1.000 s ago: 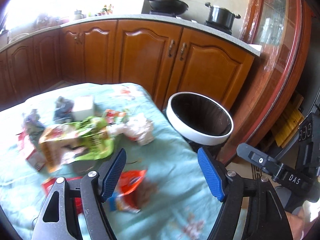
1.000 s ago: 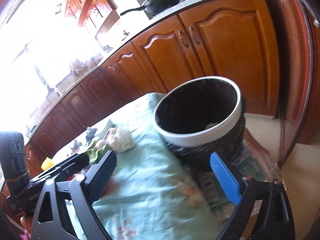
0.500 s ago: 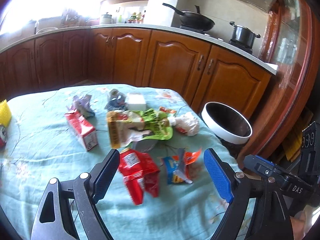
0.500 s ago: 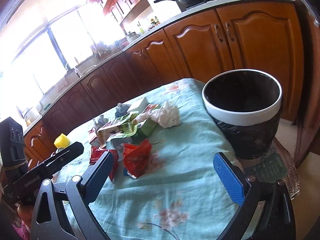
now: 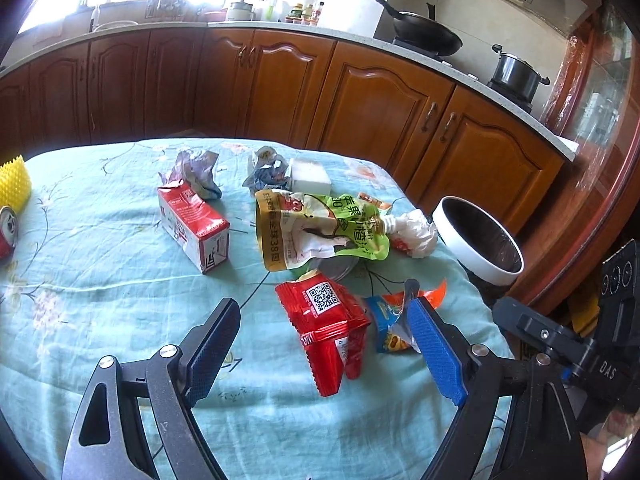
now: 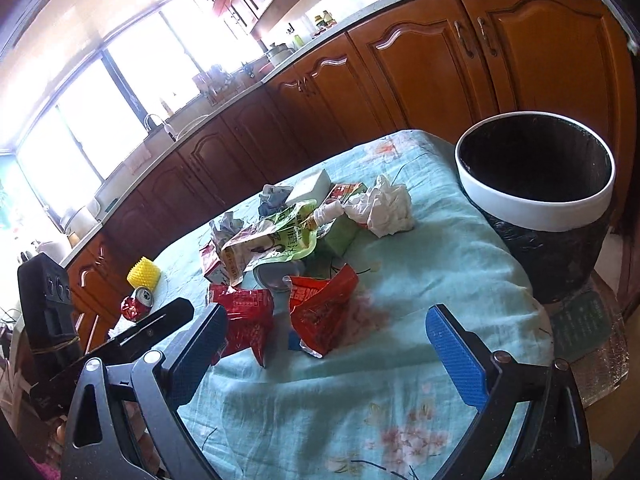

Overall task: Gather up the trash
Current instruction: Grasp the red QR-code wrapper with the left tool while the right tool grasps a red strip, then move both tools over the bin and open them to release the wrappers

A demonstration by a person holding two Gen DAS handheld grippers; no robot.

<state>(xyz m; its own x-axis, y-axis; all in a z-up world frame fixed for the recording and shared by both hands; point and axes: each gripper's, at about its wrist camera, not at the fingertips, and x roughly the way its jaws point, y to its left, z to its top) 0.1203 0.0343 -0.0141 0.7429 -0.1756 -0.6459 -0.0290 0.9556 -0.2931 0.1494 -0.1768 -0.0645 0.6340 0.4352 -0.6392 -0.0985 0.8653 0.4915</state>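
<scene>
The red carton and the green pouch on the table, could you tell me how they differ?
The red carton is a stiff box with square corners; the green pouch is soft, flat and crumpled. The carton lies alone on the cloth; the pouch overlaps other litter. Both lie on their sides.

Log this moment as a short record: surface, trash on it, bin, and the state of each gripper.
surface: table under a light blue floral cloth
trash: red wrapper, orange and blue wrapper, green pouch, red and white carton, white crumpled tissue
bin: white-rimmed trash can beside the table edge
left gripper: open, nothing held
right gripper: open, nothing held
</scene>
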